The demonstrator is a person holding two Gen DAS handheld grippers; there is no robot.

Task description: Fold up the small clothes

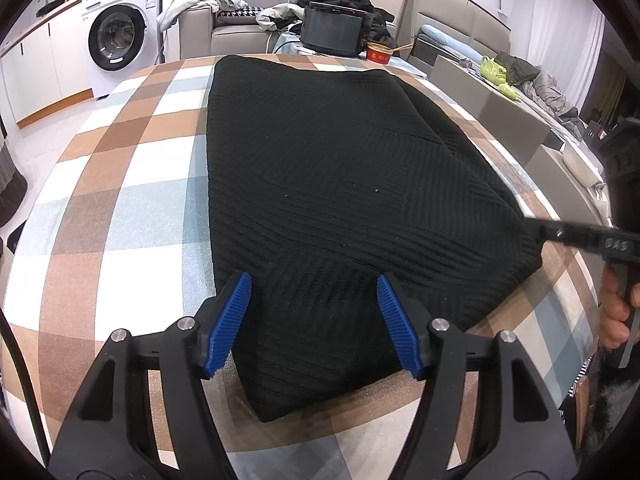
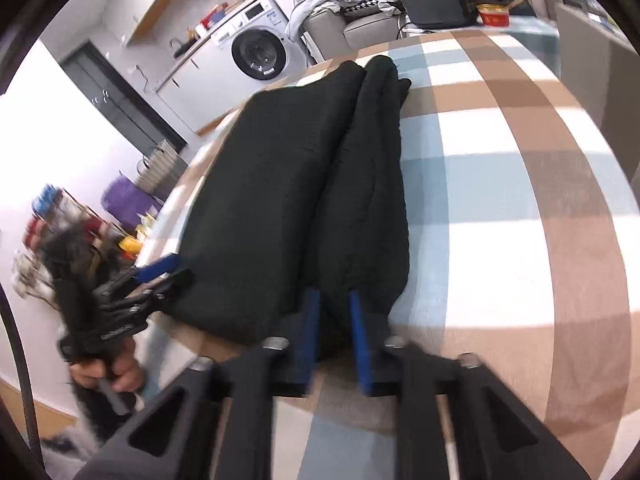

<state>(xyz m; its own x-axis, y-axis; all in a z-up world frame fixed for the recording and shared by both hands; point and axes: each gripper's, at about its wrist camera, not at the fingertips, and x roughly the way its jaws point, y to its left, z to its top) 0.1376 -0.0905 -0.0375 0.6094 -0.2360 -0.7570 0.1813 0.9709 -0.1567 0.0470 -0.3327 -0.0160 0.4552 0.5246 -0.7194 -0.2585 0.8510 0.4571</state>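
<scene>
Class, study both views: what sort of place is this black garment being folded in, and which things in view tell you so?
Most likely a home, a living area open to a laundry corner. A front-loading washing machine stands under a counter, a grey sofa piled with clothes sits behind, and the black garment lies on a checked tablecloth.

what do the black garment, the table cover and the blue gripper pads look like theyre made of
Black garment: looks like a ribbed knit, matte; fine parallel ridges run across it in differing directions.
Table cover: checked in brown, blue and white, with a slight sheen and fine grain; possibly a coated or plastic sheet, hard to tell.
Blue pads on the left gripper: probably rubber or moulded plastic, closely grooved.
</scene>
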